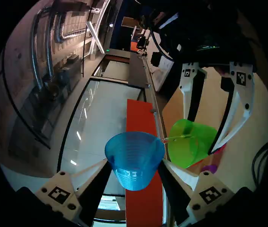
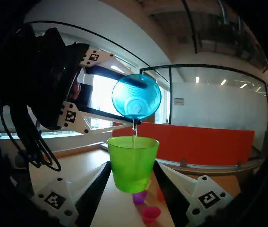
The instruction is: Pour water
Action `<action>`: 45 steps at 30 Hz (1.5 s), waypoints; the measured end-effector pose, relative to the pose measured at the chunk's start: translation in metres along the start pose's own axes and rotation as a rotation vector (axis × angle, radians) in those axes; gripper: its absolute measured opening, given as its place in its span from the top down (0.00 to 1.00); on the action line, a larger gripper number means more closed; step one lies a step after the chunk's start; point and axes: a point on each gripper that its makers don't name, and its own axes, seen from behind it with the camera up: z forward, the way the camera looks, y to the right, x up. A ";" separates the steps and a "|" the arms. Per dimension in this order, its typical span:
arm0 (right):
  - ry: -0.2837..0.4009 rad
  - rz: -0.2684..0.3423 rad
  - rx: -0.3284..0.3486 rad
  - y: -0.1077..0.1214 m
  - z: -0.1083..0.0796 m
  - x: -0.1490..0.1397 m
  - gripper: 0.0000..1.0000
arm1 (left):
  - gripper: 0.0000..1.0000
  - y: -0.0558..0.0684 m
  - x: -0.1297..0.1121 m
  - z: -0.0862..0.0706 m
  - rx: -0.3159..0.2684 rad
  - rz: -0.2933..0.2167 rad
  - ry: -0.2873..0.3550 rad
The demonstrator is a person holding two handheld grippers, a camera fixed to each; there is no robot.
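My left gripper (image 1: 134,170) is shut on a translucent blue cup (image 1: 134,159), tipped so its mouth faces the green cup (image 1: 191,142). In the right gripper view the blue cup (image 2: 136,96) hangs tilted above the green cup (image 2: 133,163), and a thin stream of water (image 2: 134,130) falls from its lip into the green one. My right gripper (image 2: 133,170) is shut on the green cup, which stands upright. The left gripper's white fingers (image 2: 90,118) reach in from the left, and the right gripper's white fingers (image 1: 235,113) show in the left gripper view.
Below the cups is a light wooden table (image 2: 77,160). A purple cup (image 2: 139,196) and a pink cup (image 2: 150,213) stand on it under the green cup. An orange partition (image 2: 209,145) and glass walls lie behind. Black cables (image 2: 35,151) hang at the left.
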 end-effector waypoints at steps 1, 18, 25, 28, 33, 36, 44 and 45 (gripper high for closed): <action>0.000 0.000 0.000 0.000 0.000 0.000 0.16 | 0.19 0.000 0.000 0.000 0.000 0.003 0.001; 0.007 -0.002 -0.002 0.001 0.000 0.003 0.16 | 0.19 -0.009 0.002 0.001 0.006 0.041 0.005; 0.008 -0.003 -0.004 0.002 -0.001 0.005 0.16 | 0.19 -0.011 0.003 -0.001 0.008 0.051 0.006; 0.009 -0.004 -0.005 0.003 -0.001 0.006 0.16 | 0.19 -0.012 0.004 -0.002 0.009 0.052 0.007; 0.010 -0.005 -0.005 0.002 -0.001 0.006 0.16 | 0.19 -0.014 0.005 -0.004 0.012 0.060 0.008; 0.011 -0.004 -0.006 0.002 -0.001 0.006 0.16 | 0.19 -0.015 0.005 -0.004 0.013 0.069 0.008; 0.012 -0.004 -0.006 0.004 0.000 0.006 0.16 | 0.19 -0.019 0.004 -0.003 0.018 0.089 0.008; 0.013 -0.004 -0.007 0.004 0.000 0.006 0.16 | 0.19 -0.020 0.004 -0.003 0.018 0.091 0.008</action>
